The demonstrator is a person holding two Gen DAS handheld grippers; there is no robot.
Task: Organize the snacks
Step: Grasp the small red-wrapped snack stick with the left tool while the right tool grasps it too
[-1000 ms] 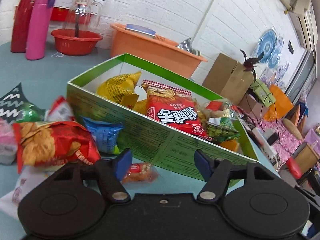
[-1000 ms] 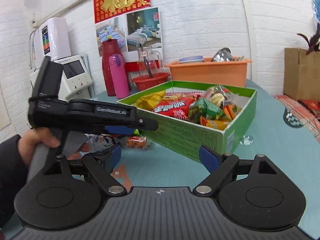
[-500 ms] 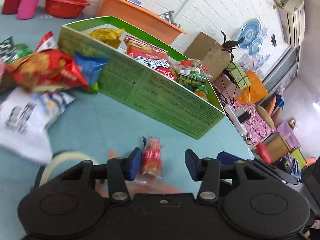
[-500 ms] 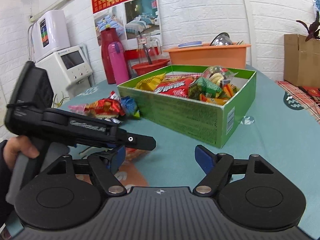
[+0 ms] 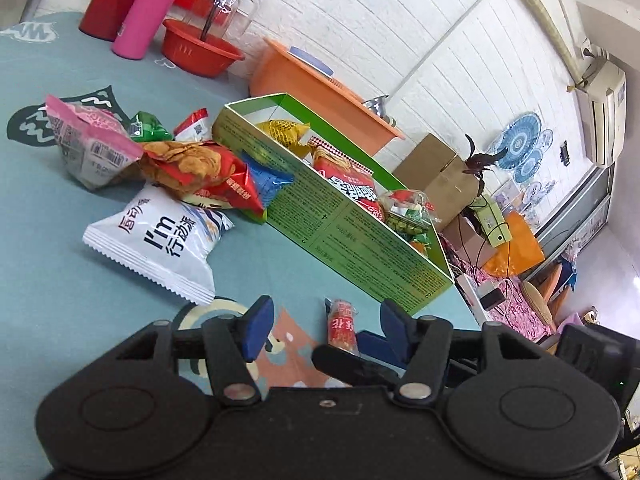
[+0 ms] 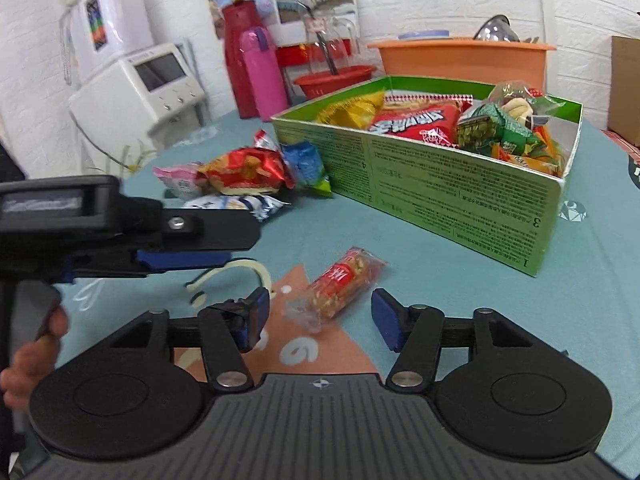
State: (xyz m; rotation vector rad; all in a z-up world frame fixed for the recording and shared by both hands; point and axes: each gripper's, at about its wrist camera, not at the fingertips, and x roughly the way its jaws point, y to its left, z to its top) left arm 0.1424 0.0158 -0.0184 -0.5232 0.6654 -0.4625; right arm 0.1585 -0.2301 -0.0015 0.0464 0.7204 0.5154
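A small red snack bar in clear wrap lies on the teal tablecloth, just ahead of my open right gripper, between its fingers' line. It also shows in the left wrist view. My left gripper is open and empty, hovering above the bar; in the right wrist view it shows at the left. The green box holds several snack packs. Loose packs lie left of it: a red chips bag, a white bag, a blue pack and a pink pack.
An orange tub, a red bowl, a pink bottle and a red flask stand at the table's far side. A white appliance stands at the left. The table edge runs right of the box.
The snack bar now lies on the table, clear of my left gripper, which has opened wider and pulled back. My right gripper has moved in so the bar sits just ahead of its fingers.
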